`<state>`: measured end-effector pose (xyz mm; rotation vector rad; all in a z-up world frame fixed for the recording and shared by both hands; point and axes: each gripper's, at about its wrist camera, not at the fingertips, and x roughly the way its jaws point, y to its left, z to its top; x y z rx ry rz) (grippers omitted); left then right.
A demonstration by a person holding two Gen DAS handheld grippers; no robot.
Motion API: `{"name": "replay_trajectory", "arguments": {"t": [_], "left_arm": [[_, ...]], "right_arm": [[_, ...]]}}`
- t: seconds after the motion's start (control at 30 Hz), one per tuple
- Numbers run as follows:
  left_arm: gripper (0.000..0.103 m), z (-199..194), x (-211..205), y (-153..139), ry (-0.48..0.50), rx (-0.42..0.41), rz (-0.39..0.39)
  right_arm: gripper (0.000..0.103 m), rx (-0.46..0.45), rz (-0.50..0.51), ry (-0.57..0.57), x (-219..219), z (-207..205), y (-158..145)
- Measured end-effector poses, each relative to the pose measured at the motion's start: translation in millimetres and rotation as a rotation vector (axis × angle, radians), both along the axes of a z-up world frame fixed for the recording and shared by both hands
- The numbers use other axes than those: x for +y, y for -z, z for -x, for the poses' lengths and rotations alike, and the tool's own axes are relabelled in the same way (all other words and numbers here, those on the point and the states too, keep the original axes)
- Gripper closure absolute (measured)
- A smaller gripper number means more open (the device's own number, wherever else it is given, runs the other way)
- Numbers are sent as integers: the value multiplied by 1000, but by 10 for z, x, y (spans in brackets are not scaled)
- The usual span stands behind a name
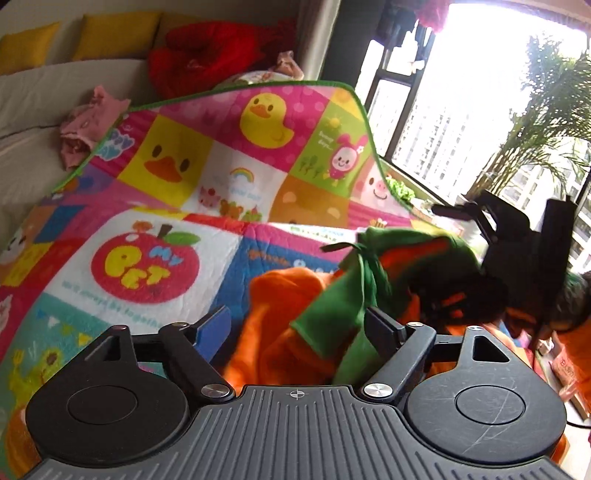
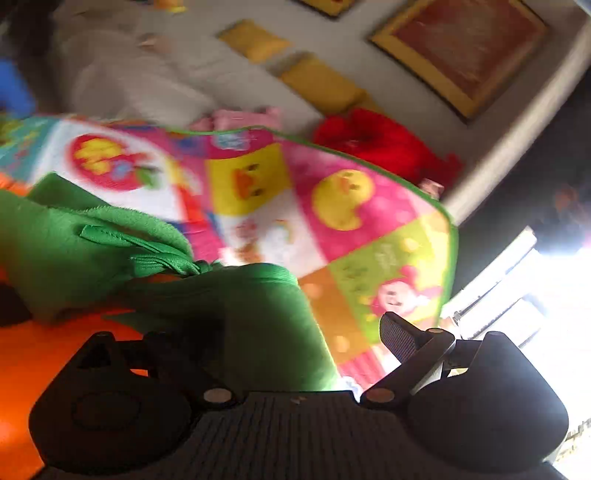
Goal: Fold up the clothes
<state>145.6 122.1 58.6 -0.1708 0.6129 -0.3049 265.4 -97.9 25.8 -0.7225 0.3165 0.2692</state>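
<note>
An orange and green garment [image 1: 325, 306] lies bunched on a bright patchwork play mat [image 1: 207, 173]. My left gripper [image 1: 299, 332] is open, its fingers spread on either side of the garment's green part, just above it. The right gripper shows in the left wrist view [image 1: 517, 236] as a black shape at the garment's far right. In the right wrist view the right gripper [image 2: 295, 347] is open, with the green cloth [image 2: 236, 306] lying between its fingers; the left finger is hidden in shadow under the cloth. The mat [image 2: 332, 206] lies beyond.
A grey sofa [image 1: 44, 96] with yellow cushions [image 1: 110, 33] stands behind the mat. A red garment [image 1: 199, 55] and a pink garment [image 1: 85, 125] lie on it. A window [image 1: 461, 122] and a palm plant [image 1: 546, 122] are at the right.
</note>
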Motion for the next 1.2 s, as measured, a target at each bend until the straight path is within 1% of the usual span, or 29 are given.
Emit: {"name": "replay_trajectory", "arguments": {"t": [0.03,0.07,0.1,0.13,0.2,0.27,0.33,0.37,0.43,0.47,0.5,0.57,0.6,0.63,0.67,0.7,0.77,0.8,0.83,0.9,1.0,1.03,1.1,1.17,1.2], "left_arm": [[10,-47,-62,-13,25,-5,-8],[9,-102,-130,-15,51,-5,-17],[9,-158,-198,-18,76,-6,-25],[9,-231,-262,2,92,3,-31],[9,-415,-372,78,106,29,-33],[9,-636,-468,190,113,60,-28],[9,-876,-548,293,90,80,-41],[9,-1001,-568,356,59,84,-63],[9,-1191,-571,467,-36,91,-124],[9,-1253,-542,517,-79,101,-136],[9,-1286,-497,563,-99,114,-121],[9,-1208,-448,605,-76,117,-53],[9,-1135,-445,617,-55,108,-22],[8,-1062,-460,629,-34,94,-13],[7,-984,-494,657,-13,73,-28],[6,-904,-555,698,6,49,-70],[6,-813,-629,812,30,34,-168],[6,-795,-631,868,39,46,-202],[6,-807,-616,853,36,55,-201],[5,-847,-580,771,23,67,-175],[5,-907,-527,648,2,84,-137],[5,-908,-525,565,12,74,-85],[5,-900,-580,390,65,40,39],[5,-898,-717,291,143,1,108],[5,-903,-802,278,183,-19,111]], "right_arm": [[9,-7,-37,50,-77,-143,-31],[8,3,-74,88,-159,-265,-42],[7,35,-115,107,-245,-352,-34],[6,89,-169,109,-346,-419,-21],[0,207,-274,109,-538,-488,33],[0,288,-306,109,-665,-471,162],[0,325,-285,110,-764,-393,309],[0,334,-275,110,-808,-353,365],[0,353,-272,115,-895,-306,443],[0,369,-278,123,-933,-311,479],[0,386,-287,133,-967,-319,518],[0,430,-327,158,-1026,-345,600],[0,452,-371,175,-1063,-367,625],[0,474,-415,192,-1100,-390,649],[0,496,-459,209,-1137,-413,674],[0,513,-489,223,-1159,-417,690],[0,529,-506,238,-1161,-366,697],[0,535,-509,242,-1150,-330,699],[0,536,-504,242,-1119,-280,700],[0,531,-496,238,-1074,-218,706],[0,532,-499,227,-1070,-232,711],[0,531,-499,224,-1072,-235,712],[0,525,-498,224,-1065,-232,706],[0,525,-501,224,-1071,-238,696],[0,522,-507,226,-1083,-241,680]]}}
